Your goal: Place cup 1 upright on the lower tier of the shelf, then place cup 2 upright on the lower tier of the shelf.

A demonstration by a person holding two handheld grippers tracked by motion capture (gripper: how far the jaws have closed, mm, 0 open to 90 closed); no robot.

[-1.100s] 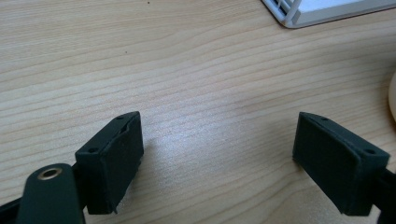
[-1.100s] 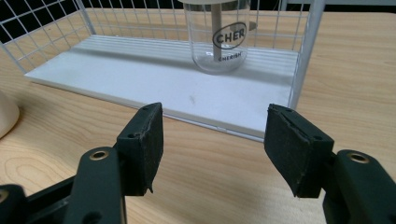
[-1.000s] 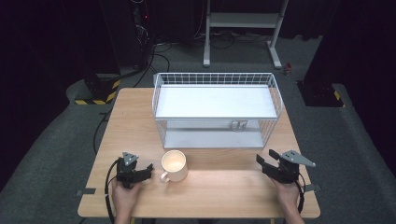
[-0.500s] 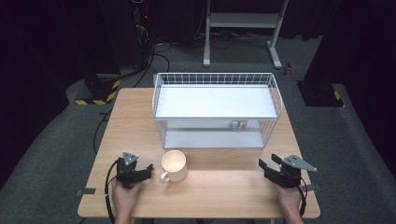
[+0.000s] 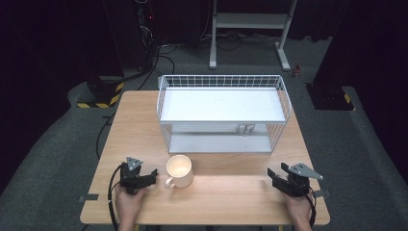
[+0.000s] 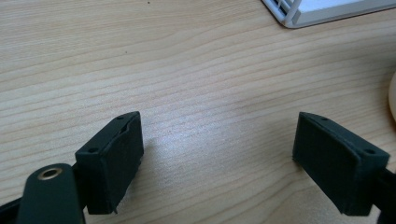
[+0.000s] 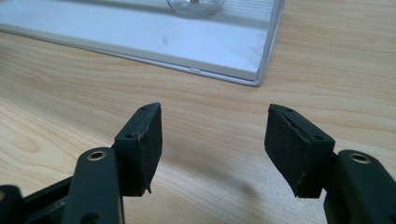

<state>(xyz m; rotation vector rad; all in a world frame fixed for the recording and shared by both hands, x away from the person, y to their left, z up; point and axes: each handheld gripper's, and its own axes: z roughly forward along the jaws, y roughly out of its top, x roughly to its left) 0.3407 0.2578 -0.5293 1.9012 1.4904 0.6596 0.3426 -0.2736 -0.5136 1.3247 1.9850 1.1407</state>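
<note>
Resting on the wooden table [image 5: 226,192] at its near left part, the left gripper [image 5: 150,177] lies just left of the cream mug [image 5: 179,170], with its tips pointed toward the mug and close to the handle. In the left gripper view its jaws stand spread wide, with bare wood between them and nothing pinched; the mug's pale rim [image 6: 392,95] shows at the right edge of that view. The mug stands upright, handle turned to the near left, just in front of the white wire rack [image 5: 224,115] and near that rack's left front corner. The rack sits behind the mug, toward the far half of the table, a flat shelf inside its upper part. Well to the right of the mug, near the table's right front corner, the right gripper [image 5: 274,176] is held in the person's hand. Its jaws stand apart over bare wood, gripping nothing, and the rack's base plate [image 7: 154,39] lies ahead of them.
</note>
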